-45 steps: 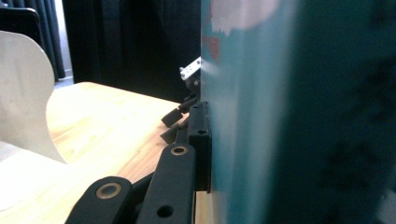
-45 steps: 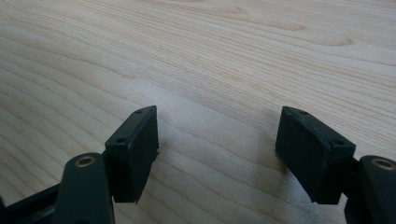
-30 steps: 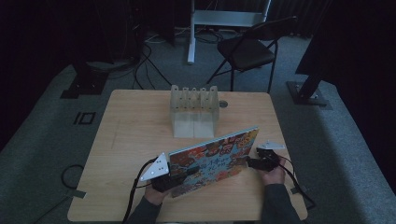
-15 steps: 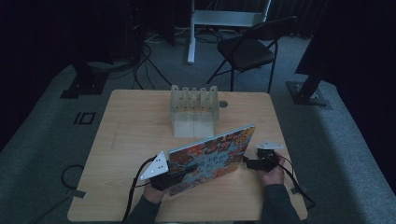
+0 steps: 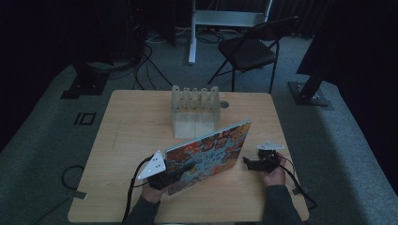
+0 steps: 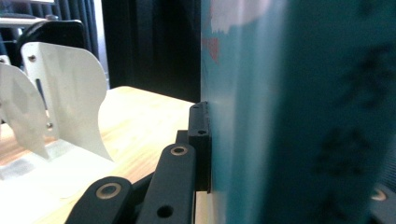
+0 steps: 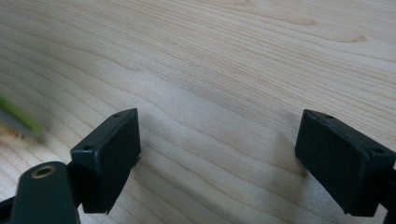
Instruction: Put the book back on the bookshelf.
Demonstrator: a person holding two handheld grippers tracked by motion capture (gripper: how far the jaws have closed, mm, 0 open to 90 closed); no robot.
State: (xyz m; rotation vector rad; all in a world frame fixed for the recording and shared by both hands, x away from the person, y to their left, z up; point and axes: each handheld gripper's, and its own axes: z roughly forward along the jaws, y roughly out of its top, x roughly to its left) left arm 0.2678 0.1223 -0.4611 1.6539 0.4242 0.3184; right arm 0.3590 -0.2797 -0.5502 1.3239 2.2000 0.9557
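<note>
On the light wooden desk [image 5: 141, 136], going from the left, the person's left hand [image 5: 151, 193] comes in from the near edge with the left tongs [image 5: 170, 177], which carry a grey three-cornered plate on top. These tongs are clamped on the near left corner of a large flat book with a colourful, busy cover [image 5: 209, 154], which is held tilted, its far right corner raised above the desk. In the left gripper view, one black jaw presses flat against the teal face of that book [image 6: 299, 112], which rises like a wall through the right half of the picture; the other jaw is hidden behind it. Beyond the book, toward the middle of the far half of the desk, stands a translucent white slotted rack with curved upright dividers [image 5: 195, 110], whose pale fins [image 6: 65, 107] also show at the left of the left gripper view. Just beside the rack's right end lies a small dark round thing, too small to tell. At the right, near the book's right edge but apart from it, the right tongs [image 5: 251, 163] sit low over the desk in the person's right hand [image 5: 273, 174]. In the right gripper view their two black jaws stand spread wide over bare wood grain [image 7: 224, 70], pinching nothing, with a blurred green streak at the far left edge.
</note>
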